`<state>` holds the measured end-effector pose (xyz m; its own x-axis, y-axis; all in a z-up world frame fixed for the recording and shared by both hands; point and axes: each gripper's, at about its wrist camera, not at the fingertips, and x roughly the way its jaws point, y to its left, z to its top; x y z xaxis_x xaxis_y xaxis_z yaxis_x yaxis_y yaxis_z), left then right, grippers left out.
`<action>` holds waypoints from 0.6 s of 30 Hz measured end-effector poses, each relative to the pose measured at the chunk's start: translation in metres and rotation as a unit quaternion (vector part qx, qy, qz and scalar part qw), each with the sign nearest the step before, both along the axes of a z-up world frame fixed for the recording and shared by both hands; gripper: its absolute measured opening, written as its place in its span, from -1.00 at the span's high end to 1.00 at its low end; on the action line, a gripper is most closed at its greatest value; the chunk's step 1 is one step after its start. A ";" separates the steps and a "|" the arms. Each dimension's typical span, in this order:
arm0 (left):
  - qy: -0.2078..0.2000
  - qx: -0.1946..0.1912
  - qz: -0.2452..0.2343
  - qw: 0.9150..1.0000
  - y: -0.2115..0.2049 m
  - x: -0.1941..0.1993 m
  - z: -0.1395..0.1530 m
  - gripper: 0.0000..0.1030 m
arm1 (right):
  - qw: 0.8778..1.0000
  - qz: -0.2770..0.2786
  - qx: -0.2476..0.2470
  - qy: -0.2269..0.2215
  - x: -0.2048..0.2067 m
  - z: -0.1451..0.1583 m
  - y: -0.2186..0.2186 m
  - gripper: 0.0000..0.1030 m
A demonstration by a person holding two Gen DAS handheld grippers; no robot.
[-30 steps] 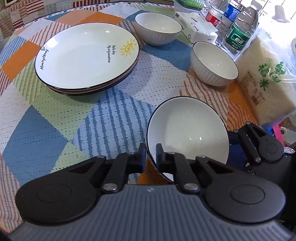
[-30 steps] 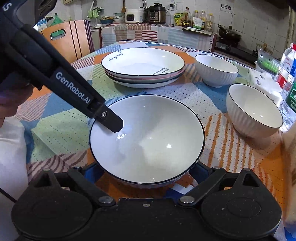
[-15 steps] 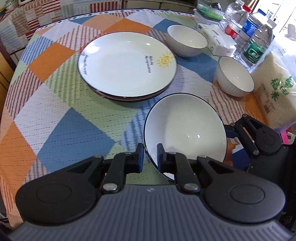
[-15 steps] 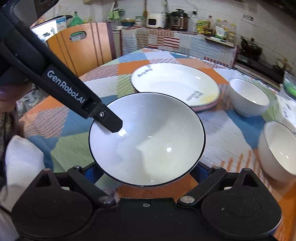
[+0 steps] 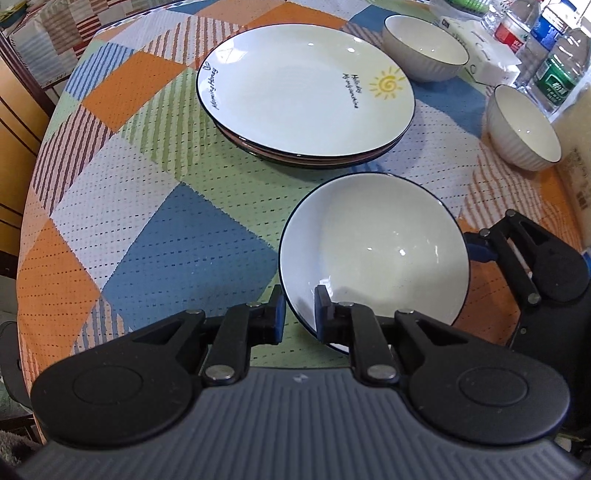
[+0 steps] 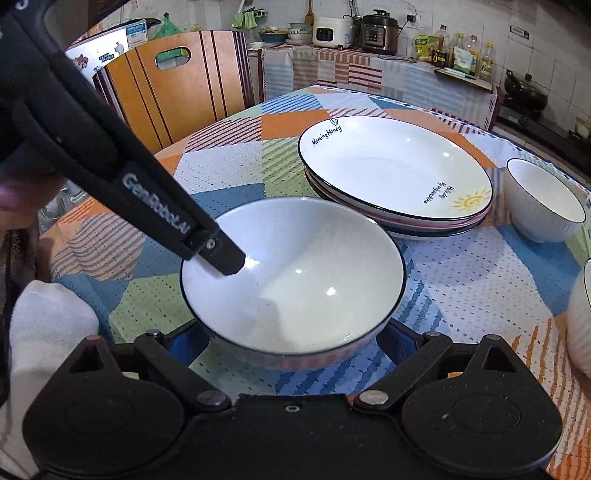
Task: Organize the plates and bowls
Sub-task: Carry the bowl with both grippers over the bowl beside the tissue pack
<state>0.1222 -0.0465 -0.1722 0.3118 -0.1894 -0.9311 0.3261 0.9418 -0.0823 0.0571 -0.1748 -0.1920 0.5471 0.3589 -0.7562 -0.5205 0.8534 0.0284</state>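
A wide white bowl with a dark rim point(image 5: 373, 254) point(image 6: 295, 273) is held above the table. My left gripper point(image 5: 298, 314) is shut on its near rim, one finger inside and one outside; the inner finger point(image 6: 221, 258) shows in the right wrist view. My right gripper point(image 6: 288, 343) is spread wide with the bowl's underside between its blue pads; contact is hidden. A stack of sun-printed plates point(image 5: 306, 92) point(image 6: 395, 173) lies just beyond the bowl. Two small ribbed white bowls point(image 5: 424, 55) point(image 5: 522, 129) stand to the right of the stack.
Water bottles point(image 5: 554, 70), a tissue pack point(image 5: 484, 51) and a bag of rice point(image 5: 580, 140) line the table's right side. A wooden chair point(image 6: 177, 85) stands past the table's far left edge. A kitchen counter with appliances point(image 6: 354, 29) is behind.
Both grippers have carried the wide bowl up and to the left, closer to the plate stack. The grips look unchanged.
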 end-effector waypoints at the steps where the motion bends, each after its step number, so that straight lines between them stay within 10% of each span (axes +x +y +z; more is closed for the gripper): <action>1: 0.000 0.001 0.001 1.000 0.000 0.000 0.000 0.74 | 1.000 0.003 0.000 -0.005 -0.001 0.000 0.000 -0.91; 18: -0.009 0.003 -0.016 1.000 -0.007 -0.022 0.045 0.47 | 1.000 -0.015 -0.021 -0.005 -0.030 0.037 -0.034 -0.91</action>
<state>0.1004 -0.0534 -0.1271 0.3224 -0.1938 -0.9266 0.3581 0.9310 -0.0702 0.0275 -0.2090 -0.1547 0.5655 0.3096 -0.7644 -0.4947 0.8690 -0.0140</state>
